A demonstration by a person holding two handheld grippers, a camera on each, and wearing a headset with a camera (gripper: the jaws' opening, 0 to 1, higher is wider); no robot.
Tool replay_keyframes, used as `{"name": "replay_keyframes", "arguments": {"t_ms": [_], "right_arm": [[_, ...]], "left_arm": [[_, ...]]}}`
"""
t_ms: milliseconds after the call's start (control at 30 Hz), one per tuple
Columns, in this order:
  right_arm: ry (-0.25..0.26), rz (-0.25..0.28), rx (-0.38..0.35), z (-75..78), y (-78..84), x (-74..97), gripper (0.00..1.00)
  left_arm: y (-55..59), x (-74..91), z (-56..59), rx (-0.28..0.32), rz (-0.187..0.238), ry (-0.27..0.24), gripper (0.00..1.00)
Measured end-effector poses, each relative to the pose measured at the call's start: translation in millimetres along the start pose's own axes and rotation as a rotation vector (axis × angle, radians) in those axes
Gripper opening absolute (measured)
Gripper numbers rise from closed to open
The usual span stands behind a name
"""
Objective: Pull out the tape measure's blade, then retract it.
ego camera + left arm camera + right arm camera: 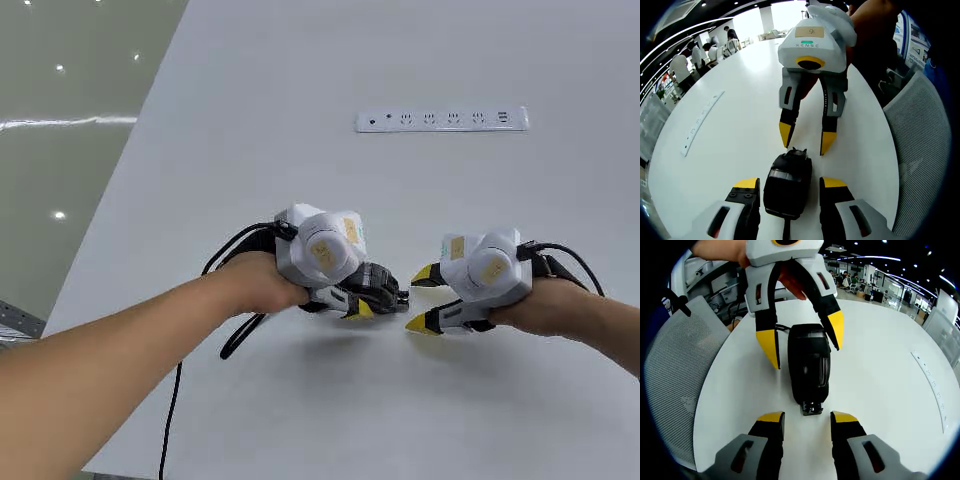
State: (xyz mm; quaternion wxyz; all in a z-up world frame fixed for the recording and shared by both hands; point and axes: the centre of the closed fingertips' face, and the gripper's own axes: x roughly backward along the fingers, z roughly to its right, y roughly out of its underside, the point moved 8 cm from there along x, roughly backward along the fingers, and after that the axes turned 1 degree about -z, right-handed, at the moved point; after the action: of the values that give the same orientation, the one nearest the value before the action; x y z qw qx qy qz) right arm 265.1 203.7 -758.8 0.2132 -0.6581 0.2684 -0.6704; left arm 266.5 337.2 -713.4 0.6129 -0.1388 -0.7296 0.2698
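place: open-plan office | cues: long white table (300,100), mesh chair (677,385), power strip (441,119), people behind (680,65)

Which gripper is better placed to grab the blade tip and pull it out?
Right, probably. The right gripper has its open jaws facing the blade end of the tape measure, close in front of it. The left gripper straddles the tape measure from the far end, so it suits steadying it.
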Motion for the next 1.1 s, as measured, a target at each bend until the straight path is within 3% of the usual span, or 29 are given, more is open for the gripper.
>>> {"name": "replay_keyframes", "arguments": {"t_ms": [600, 1100], "right_arm": [[-0.011, -0.007, 0.023, 5.8, -4.0, -10.1, 0.19], [-0.013, -0.010, 0.049, 6.4, -4.3, -10.7, 0.13]], "left_arm": [[-2.3, -2.5, -2.7, -0.040, -0.014, -0.001, 0.33], [-3.6, -2.7, -2.8, -0.034, -0.032, 0.003, 0.32]]}}
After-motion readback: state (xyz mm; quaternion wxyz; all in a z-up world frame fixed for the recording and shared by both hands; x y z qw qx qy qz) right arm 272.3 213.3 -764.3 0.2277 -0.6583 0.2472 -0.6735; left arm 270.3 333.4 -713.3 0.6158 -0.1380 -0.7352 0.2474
